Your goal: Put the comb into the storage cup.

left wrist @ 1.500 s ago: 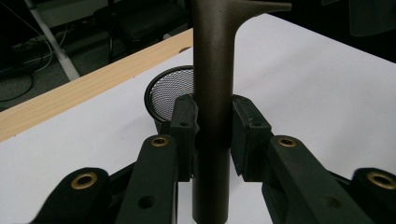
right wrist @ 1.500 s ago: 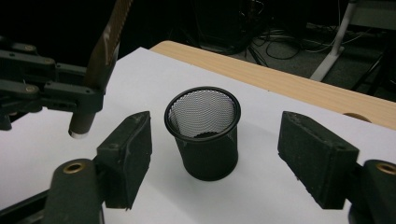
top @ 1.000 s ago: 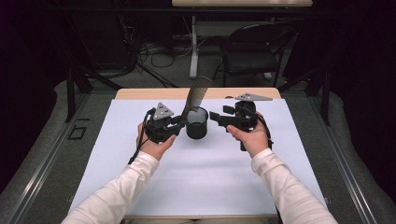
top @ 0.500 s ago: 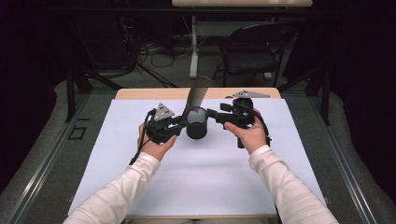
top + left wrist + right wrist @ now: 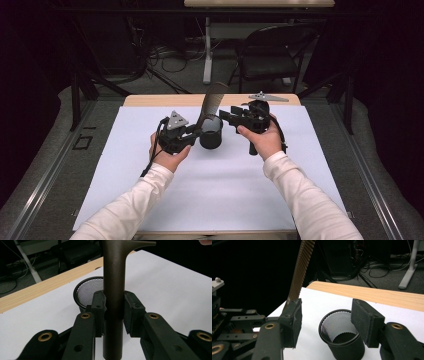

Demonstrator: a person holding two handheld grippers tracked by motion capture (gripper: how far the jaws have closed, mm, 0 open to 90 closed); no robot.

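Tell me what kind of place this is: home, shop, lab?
Most likely a lab or a recording workspace. A wooden table is covered with a plain white sheet, loose cables run over the floor behind it, and a black chair and a desk leg stand in a dark room.

My sleeves are white, long, snug at the cuffs. Left gripper (image 5: 192,134): black plastic body, grey three-cornered plate on top, black cable trailing from it. Right gripper (image 5: 225,116): same black build, grey plate too. Both gripper views show black jaw arms with brass-ringed pivot holes and thick, blocky matte-black pads (image 5: 294,321).
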